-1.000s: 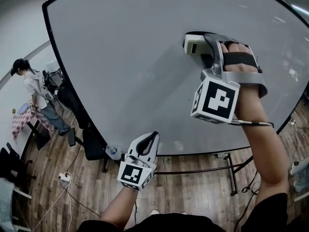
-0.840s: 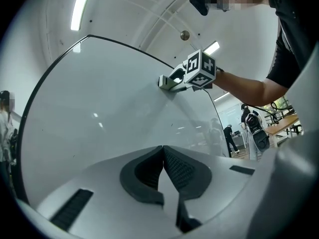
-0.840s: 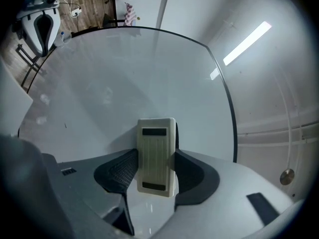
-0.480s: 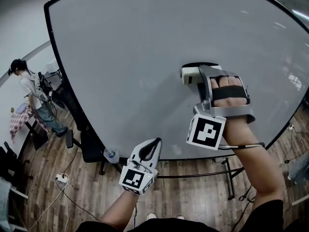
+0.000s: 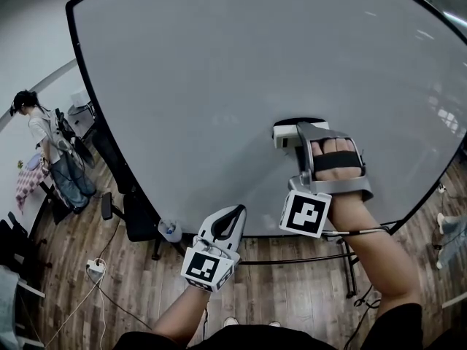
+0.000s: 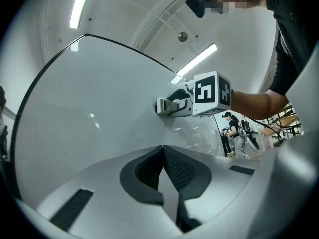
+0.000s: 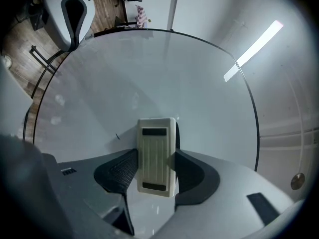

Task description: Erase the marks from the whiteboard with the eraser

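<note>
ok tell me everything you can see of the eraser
The eraser is a cream, plastic-looking rectangular block with a ribbed back and two dark slots, one near each end. The right gripper is shut on its long sides, and it seems pressed flat against the whiteboard. A dark layer shows along its board side.

This is an office or lab room: a large black-framed whiteboard [image 5: 219,86], a brown wooden plank floor [image 5: 292,297], a black office chair [image 5: 137,221] and long ceiling strip lights [image 6: 79,6].

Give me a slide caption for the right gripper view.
Right claw clamps a ribbed cream plastic eraser against the pale grey whiteboard.
</note>
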`<state>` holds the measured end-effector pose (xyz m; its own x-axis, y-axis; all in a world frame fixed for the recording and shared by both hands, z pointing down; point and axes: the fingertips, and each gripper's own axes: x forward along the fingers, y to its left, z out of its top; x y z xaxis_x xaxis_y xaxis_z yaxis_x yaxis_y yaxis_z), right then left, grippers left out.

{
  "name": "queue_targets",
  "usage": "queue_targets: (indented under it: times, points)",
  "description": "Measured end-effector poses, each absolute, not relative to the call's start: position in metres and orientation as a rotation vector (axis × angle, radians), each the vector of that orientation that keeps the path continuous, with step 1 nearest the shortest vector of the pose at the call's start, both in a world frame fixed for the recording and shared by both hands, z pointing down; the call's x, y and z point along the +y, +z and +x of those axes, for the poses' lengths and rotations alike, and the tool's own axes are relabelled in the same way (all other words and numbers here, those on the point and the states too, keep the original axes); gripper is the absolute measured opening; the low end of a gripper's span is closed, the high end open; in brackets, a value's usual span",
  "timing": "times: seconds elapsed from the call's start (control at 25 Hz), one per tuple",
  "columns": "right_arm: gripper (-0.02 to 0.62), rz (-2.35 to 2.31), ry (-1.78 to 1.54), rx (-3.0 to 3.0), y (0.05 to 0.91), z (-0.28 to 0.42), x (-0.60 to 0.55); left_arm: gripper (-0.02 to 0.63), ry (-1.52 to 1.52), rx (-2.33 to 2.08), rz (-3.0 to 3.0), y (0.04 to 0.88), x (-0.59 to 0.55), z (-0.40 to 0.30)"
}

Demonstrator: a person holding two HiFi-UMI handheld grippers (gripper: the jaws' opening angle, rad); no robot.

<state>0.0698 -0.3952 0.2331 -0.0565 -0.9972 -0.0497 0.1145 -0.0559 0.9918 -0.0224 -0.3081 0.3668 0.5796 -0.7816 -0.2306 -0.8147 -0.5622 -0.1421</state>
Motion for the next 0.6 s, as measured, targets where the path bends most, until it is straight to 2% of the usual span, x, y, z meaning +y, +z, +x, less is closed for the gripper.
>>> queue_targets:
  times: [0.6]
  points:
    - [0.255,1.038,-1.273,-1.169,0.314,0.072,-0.397,0.018,0.183,1.324,-2.604,0.375,-0.305,-0.018]
